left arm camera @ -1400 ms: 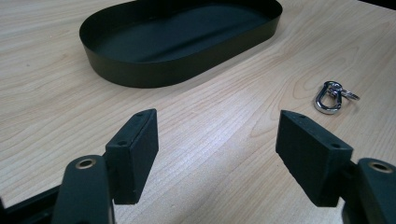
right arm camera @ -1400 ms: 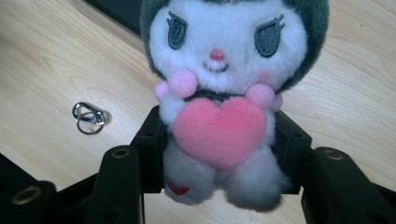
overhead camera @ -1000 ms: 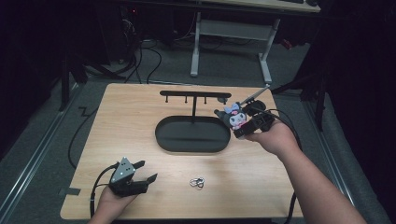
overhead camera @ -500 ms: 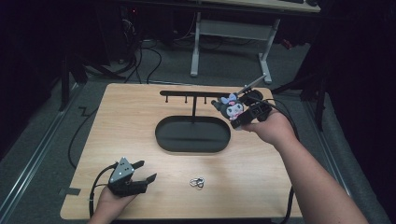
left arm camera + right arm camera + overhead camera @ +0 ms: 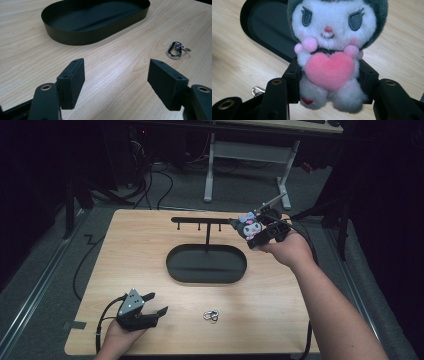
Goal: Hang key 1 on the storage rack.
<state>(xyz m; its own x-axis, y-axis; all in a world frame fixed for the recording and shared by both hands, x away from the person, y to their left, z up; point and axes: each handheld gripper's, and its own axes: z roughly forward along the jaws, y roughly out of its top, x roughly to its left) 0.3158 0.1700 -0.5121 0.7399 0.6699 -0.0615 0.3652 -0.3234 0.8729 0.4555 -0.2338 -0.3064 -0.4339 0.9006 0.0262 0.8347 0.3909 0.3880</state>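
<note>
Plush (image 5: 329,62) sits clamped in the right claw (image 5: 254,231), held up by the rack's (image 5: 207,222) right end, above the surface (image 5: 300,305). Left claw (image 5: 150,312) rests low at the near-left corner, jaws wide apart, empty, facing the tray (image 5: 75,37) and clip (image 5: 176,48).

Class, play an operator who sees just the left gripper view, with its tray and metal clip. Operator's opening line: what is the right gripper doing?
Observer: The right gripper is shut on a plush toy, fingers pressing its body.
Operator: Where is it?
Observer: Above the table's far right part, beside the hook rack.
Operator: Anything on the hooks?
Observer: They look bare.
</note>
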